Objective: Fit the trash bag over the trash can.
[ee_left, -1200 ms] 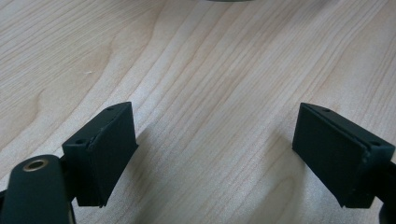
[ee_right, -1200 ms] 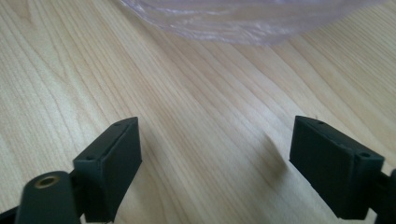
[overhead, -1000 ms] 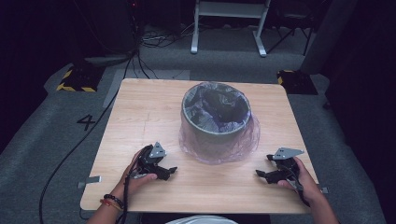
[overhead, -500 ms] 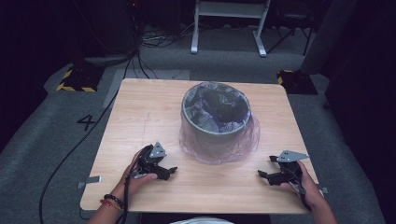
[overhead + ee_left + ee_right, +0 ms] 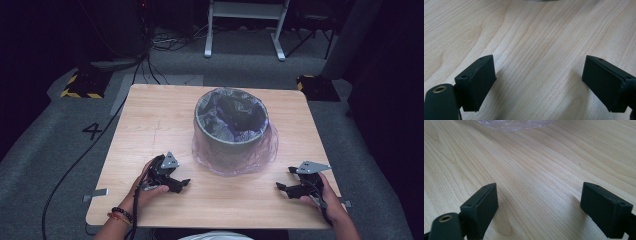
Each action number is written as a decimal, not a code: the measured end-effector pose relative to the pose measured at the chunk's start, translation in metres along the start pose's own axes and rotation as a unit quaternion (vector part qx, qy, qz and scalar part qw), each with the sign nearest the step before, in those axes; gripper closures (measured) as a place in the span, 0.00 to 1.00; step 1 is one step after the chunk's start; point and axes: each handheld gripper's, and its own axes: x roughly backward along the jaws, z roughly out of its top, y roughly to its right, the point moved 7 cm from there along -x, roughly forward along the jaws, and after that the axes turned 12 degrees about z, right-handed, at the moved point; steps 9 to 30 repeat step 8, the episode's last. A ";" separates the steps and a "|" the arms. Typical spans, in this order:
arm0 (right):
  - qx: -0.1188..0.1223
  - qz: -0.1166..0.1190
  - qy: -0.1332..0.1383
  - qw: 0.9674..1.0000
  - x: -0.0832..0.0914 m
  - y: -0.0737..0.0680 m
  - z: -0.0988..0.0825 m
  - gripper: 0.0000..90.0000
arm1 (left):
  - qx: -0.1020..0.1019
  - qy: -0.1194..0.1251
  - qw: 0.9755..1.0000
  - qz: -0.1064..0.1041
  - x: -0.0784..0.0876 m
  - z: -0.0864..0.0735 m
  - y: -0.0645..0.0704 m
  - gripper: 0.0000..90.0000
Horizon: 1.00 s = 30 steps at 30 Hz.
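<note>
A grey round bin (image 5: 231, 134) stands at the middle of the wooden table (image 5: 150, 120), lined with a clear plastic bag (image 5: 265, 152) that drapes over its rim and pools around its base. My left gripper (image 5: 181, 185) rests on the table to the bin's front left, open, with bare wood between its jaws (image 5: 539, 82). To the bin's front right, my right gripper (image 5: 284, 186) lies near the table's edge, also open with nothing in it (image 5: 539, 205). A fold of the bag (image 5: 514, 124) shows at the top of the right gripper view.
Around the table lies grey carpet with black cables (image 5: 75, 160) trailing at the left. A white metal stand (image 5: 245, 25) is beyond the far edge. A yellow-and-black striped block (image 5: 80, 86) sits on the floor at far left.
The right gripper has slid slightly toward the table's right front edge. The left gripper and the bin have stayed put.
</note>
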 end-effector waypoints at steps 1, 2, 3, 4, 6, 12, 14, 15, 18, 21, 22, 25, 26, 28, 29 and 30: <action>0.000 0.000 0.000 1.000 0.000 0.000 0.000 0.16 | 0.000 0.000 1.000 0.000 0.000 0.000 0.000 0.13; -0.001 0.000 0.000 1.000 0.000 0.000 0.000 0.16 | 0.000 0.000 1.000 0.000 0.000 0.000 0.000 0.13; 0.000 0.000 0.000 1.000 0.000 0.000 0.000 0.16 | 0.000 0.000 1.000 0.000 0.000 0.000 0.000 0.13; 0.000 0.000 0.000 1.000 0.000 0.000 0.000 0.16 | 0.000 0.000 1.000 0.000 0.000 0.000 0.000 0.13; 0.000 0.000 0.000 1.000 0.000 0.000 0.000 0.16 | 0.000 0.000 1.000 0.000 0.000 0.000 0.000 0.13; 0.000 0.000 0.000 1.000 0.000 0.000 0.000 0.16 | 0.000 0.000 1.000 0.000 0.000 0.000 0.000 0.13; 0.000 0.000 0.000 1.000 0.000 0.000 0.000 0.16 | 0.000 0.000 1.000 0.000 0.000 0.000 0.000 0.13; 0.000 0.000 0.000 1.000 0.000 0.000 0.000 0.16 | 0.000 0.000 1.000 0.000 0.000 0.000 0.000 0.13; 0.000 0.000 0.000 1.000 0.000 0.000 0.000 0.16 | 0.000 0.000 1.000 0.000 0.000 0.000 0.000 0.13; 0.000 0.000 0.000 1.000 0.000 0.000 0.000 0.16 | 0.000 0.000 1.000 0.000 0.000 0.000 0.000 0.13; 0.000 0.000 0.000 1.000 0.000 0.000 0.000 0.16 | 0.000 0.000 1.000 0.000 0.000 0.000 0.000 0.13; 0.000 0.000 0.000 1.000 0.000 0.000 0.000 0.16 | 0.000 0.000 1.000 0.000 0.000 0.000 0.000 0.13; 0.000 0.000 0.000 1.000 0.000 0.000 0.000 0.16 | 0.000 0.000 1.000 0.000 0.000 0.000 0.000 0.13; 0.000 0.000 0.000 1.000 0.000 0.000 0.000 0.16 | 0.000 0.000 1.000 0.000 0.000 0.000 0.000 0.13; 0.000 0.000 0.000 1.000 0.000 0.000 0.000 0.16 | 0.000 0.000 1.000 0.000 0.000 0.000 0.000 0.13; 0.000 0.000 0.000 1.000 0.000 0.000 0.000 0.16 | 0.000 0.000 1.000 0.000 0.000 0.000 0.000 0.13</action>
